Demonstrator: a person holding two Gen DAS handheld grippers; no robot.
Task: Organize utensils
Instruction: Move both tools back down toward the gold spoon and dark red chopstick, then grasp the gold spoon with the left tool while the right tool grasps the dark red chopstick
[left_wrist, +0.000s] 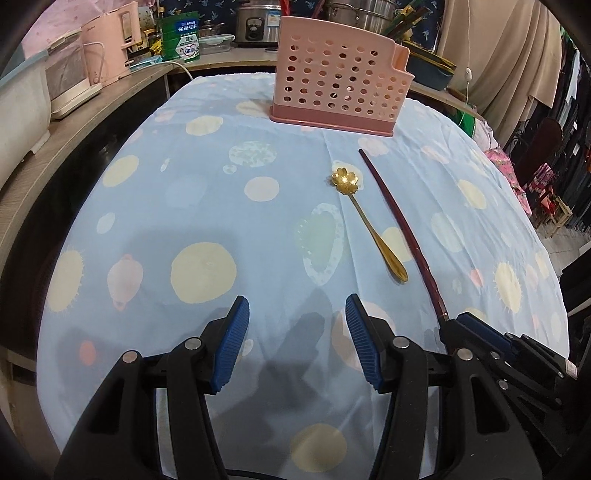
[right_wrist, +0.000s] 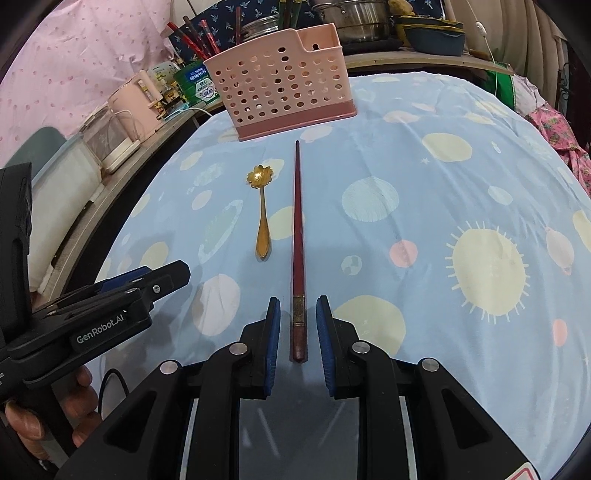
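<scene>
Pink perforated utensil holder (left_wrist: 338, 75) upright at the far end of the blue spotted tablecloth (left_wrist: 184, 206). Just short of the holder, 1 dark red chopstick (right_wrist: 297, 236) flat on the cloth, thin tip toward the holder, thick end nearest the right gripper (right_wrist: 297, 334). Beside the chopstick, on the side away from the cloth's sun print, 1 gold flower-bowled spoon (right_wrist: 261, 210), bowl toward the holder, not touching the chopstick. Right gripper parted narrowly, blue pads (right_wrist: 272, 332) flanking the chopstick's thick end with a gap on both sides, nothing gripped. Left gripper (left_wrist: 297, 343) spread wide over bare cloth, well short of the holder, holding nothing.
</scene>
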